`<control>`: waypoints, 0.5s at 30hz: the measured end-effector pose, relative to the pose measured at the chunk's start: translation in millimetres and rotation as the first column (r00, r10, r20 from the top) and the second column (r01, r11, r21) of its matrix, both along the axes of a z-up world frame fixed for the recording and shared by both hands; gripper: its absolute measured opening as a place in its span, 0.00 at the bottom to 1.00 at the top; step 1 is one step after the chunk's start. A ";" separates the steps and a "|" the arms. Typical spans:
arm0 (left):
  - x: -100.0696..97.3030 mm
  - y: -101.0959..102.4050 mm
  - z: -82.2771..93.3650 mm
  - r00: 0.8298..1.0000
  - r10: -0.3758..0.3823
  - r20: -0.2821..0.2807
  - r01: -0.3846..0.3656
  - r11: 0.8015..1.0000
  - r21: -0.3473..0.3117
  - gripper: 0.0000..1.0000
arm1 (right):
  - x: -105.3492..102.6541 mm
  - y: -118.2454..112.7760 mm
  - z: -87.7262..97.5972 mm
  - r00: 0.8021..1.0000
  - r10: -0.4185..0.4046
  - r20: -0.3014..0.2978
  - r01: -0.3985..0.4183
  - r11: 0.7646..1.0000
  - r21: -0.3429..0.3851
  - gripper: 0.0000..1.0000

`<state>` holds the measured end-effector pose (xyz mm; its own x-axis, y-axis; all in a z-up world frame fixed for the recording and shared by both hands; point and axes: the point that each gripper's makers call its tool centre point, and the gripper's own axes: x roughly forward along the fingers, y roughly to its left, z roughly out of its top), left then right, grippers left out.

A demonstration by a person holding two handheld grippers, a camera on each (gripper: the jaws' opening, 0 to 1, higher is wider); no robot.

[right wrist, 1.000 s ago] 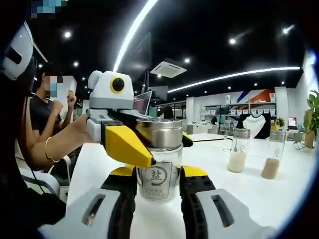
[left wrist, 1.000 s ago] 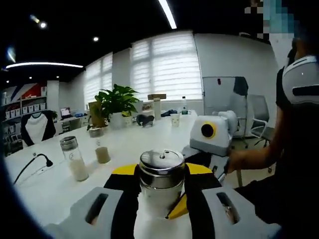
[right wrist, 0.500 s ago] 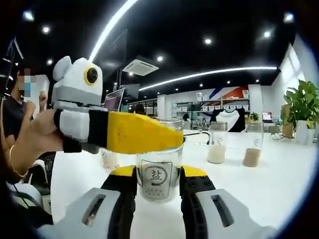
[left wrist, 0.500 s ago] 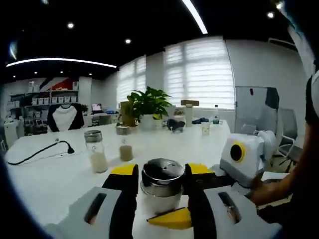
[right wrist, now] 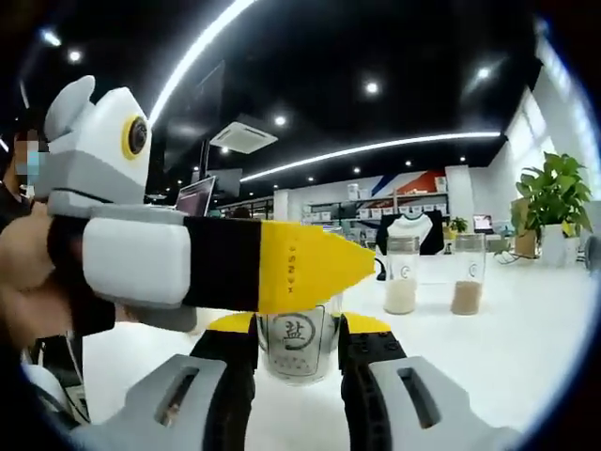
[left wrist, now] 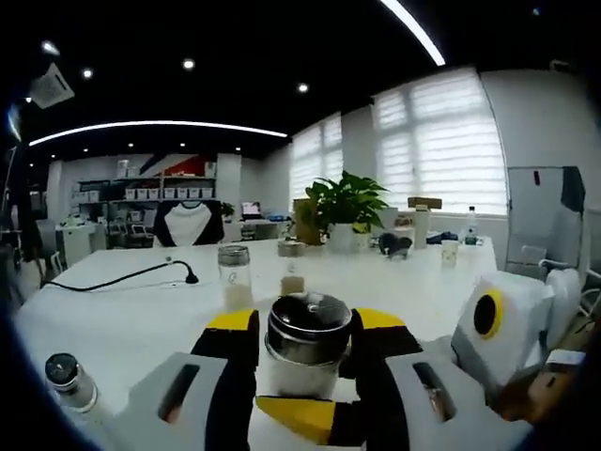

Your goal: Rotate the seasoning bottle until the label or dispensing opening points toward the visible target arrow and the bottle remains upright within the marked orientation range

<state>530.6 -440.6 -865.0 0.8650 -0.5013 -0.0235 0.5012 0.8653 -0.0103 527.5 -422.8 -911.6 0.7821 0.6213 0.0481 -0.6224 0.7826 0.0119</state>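
Left gripper view. The seasoning bottle [left wrist: 308, 343] stands upright on the white table [left wrist: 131, 324], its long axis vertical, directly ahead of the left gripper [left wrist: 308, 362] and between its two jaws. The jaws sit close against the steel cap; whether they actually press it cannot be told. The perforated cap top faces the camera, but no label is visible from this side. The right gripper [left wrist: 488, 329] enters from the right, near the bottle. Farther off on the table stand two glass jars [left wrist: 235, 276], a small shaker [left wrist: 68, 380] at near left, a black cable [left wrist: 131, 275] and a potted plant [left wrist: 346, 202].

Right gripper view. The bottle's glass body [right wrist: 297, 340] stands between the jaws of the right gripper [right wrist: 297, 362], which flank it narrowly at its base; contact cannot be confirmed. This view adds what the other lacks: the printed label [right wrist: 295, 334] faces this camera. The left gripper [right wrist: 216, 266] crosses from the left at cap height, its yellow tip hiding the cap. No target arrow is seen, so the remaining turn cannot be judged.
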 end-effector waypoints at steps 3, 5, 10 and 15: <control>-1.0 2.3 -2.4 0.999 0.032 0.006 -0.032 0.999 -0.016 0.40 | -0.1 0.3 -3.2 1.000 0.000 -0.012 0.000 1.000 0.003 0.30; -1.2 2.3 -6.3 0.999 0.033 -0.005 -0.033 0.999 -0.019 0.39 | -0.1 0.4 -4.5 1.000 -0.002 -0.015 0.002 1.000 -0.001 0.30; -2.1 1.2 -9.1 1.000 0.031 -0.005 -0.031 0.999 -0.027 0.37 | 0.9 -0.1 -4.5 1.000 -0.009 -0.014 0.009 1.000 -0.006 0.30; -1.2 -0.2 -6.3 1.000 -0.009 0.009 0.009 1.000 -0.027 0.36 | 1.7 -1.9 -2.8 1.000 -0.008 -0.001 0.008 1.000 -0.021 0.31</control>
